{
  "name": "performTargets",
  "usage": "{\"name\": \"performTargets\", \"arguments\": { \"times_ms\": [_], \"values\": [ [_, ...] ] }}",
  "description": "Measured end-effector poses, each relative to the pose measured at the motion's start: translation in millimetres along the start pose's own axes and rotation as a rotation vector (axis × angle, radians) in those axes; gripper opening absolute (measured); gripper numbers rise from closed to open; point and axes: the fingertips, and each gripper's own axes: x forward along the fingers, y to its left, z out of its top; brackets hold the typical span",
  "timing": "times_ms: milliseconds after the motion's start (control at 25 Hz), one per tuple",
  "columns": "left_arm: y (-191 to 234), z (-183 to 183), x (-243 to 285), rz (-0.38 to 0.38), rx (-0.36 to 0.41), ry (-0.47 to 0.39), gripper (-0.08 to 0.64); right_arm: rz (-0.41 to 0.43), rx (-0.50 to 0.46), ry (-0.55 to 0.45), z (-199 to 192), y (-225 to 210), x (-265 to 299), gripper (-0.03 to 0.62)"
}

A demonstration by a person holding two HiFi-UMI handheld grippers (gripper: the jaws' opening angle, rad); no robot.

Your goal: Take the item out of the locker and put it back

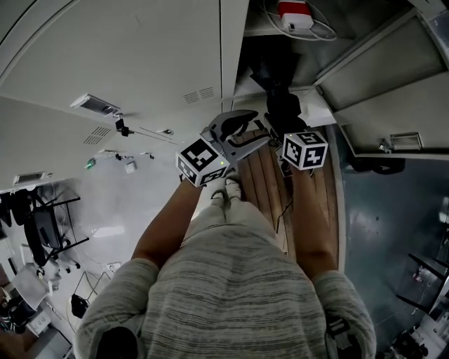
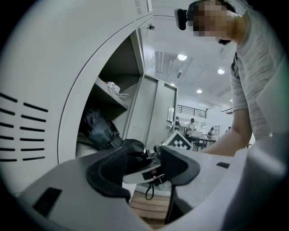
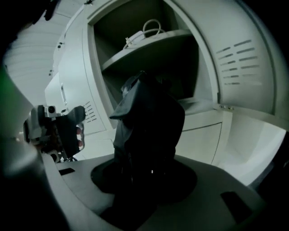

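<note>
A black fabric bag [image 3: 149, 122] stands between the jaws of my right gripper [image 3: 144, 178], which is shut on it just in front of the open locker [image 3: 135, 76], below the locker's shelf [image 3: 149, 47]. In the head view the bag [image 1: 283, 106] shows dark above the right gripper's marker cube [image 1: 305, 149]. The left gripper view shows the bag [image 2: 97, 128] at the locker's mouth. My left gripper [image 1: 247, 133] hangs open just left of it with nothing between its fingers; in its own view the left gripper [image 2: 144, 164] points level at the right gripper [image 2: 156, 167].
A white coiled cable [image 3: 145, 28] lies on the shelf, beside a red and white item [image 1: 295, 15]. Open locker doors [image 1: 379, 91] stand out at the right. Closed locker fronts [image 1: 126, 56] fill the left. Wooden slats [image 1: 259, 182] lie below the grippers.
</note>
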Motion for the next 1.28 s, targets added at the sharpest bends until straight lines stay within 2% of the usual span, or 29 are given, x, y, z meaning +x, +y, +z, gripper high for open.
{"name": "performTargets", "arguments": {
  "times_ms": [120, 520, 760, 920, 1080, 1280],
  "values": [
    [-1, 4, -2, 0.008, 0.005, -0.005, 0.235, 0.014, 0.003, -0.083, 12, 9, -12, 0.187],
    [-21, 16, -10, 0.005, 0.014, -0.038, 0.218, 0.016, -0.035, -0.165, 12, 30, -57, 0.187],
    [-39, 35, -16, -0.006, 0.024, -0.085, 0.204, 0.034, -0.078, -0.284, 29, 52, -97, 0.187],
    [-50, 57, -20, -0.009, 0.058, -0.13, 0.161, 0.048, -0.104, -0.403, 56, 66, -129, 0.187],
    [-64, 82, -24, -0.018, 0.087, -0.19, 0.063, 0.037, -0.145, -0.509, 84, 78, -163, 0.188],
    [-82, 93, -25, -0.042, 0.12, -0.202, 0.011, 0.026, -0.196, -0.601, 104, 92, -198, 0.187]
  ]
}}
